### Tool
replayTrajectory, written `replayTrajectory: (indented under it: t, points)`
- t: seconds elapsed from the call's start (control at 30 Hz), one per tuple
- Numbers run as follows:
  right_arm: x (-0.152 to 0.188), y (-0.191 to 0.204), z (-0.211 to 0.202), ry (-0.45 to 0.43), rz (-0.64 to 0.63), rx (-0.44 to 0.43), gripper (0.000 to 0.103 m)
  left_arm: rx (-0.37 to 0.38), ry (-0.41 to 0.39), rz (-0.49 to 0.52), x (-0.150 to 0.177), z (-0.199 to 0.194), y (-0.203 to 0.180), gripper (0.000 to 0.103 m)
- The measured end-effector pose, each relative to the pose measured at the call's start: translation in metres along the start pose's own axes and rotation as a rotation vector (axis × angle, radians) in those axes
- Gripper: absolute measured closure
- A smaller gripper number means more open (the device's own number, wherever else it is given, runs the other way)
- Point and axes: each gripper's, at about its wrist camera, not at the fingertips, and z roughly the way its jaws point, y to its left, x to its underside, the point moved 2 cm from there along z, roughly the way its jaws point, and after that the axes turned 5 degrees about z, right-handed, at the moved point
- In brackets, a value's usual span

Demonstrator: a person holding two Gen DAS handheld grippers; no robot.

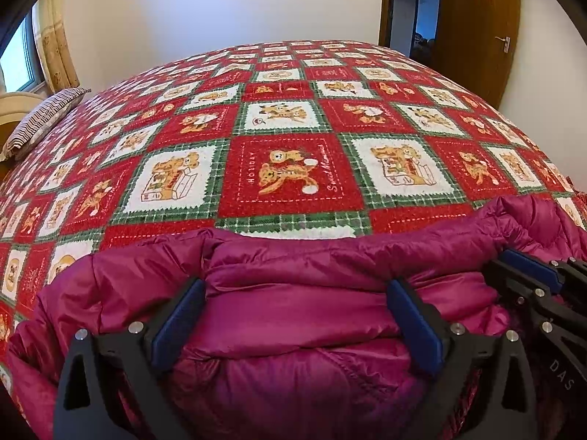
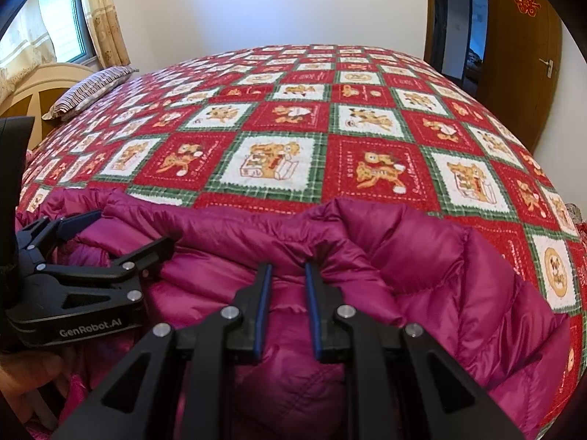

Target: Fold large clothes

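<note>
We see the magenta quilted down jacket (image 1: pixel 293 308) bunched at the near edge of the bed, on the red, white and green teddy-bear patchwork bedspread (image 1: pixel 290 168). Its folded far edge runs across both wrist views, puffed into a raised ridge.

The left hand-held gripper (image 1: pixel 295 315) stands wide open, its blue pads (image 1: pixel 179 322) set well apart and straddling the jacket's ridge; we cannot tell whether they press the fabric. The right hand-held gripper (image 2: pixel 288 300) is nearly closed, its narrow gap pinching a gathered fold of the jacket edge. The two grippers sit just beside each other, the left one's black body (image 2: pixel 73 293) showing at the left of the right wrist view.

Beyond the jacket the bedspread lies flat and open to the far edge of the bed. A striped pillow (image 1: pixel 44 117) rests at the far left corner. A brown wooden door (image 1: pixel 480 29) stands at the far right.
</note>
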Motion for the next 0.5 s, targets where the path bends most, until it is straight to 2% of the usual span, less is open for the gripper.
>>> replayTrajectory:
  t: [0.4,0.5]
  points:
    - [-0.0007,0.0018,0.0048,0.007,-0.012,0.015,0.083,-0.018,0.004,0.013,-0.0008,0.0022,-0.0010,0.002]
    - [-0.0036,0.0074,0.0066,0.021,-0.047,0.043,0.083,-0.014,0.032,0.016,-0.0044,0.0017,-0.0009,0.001]
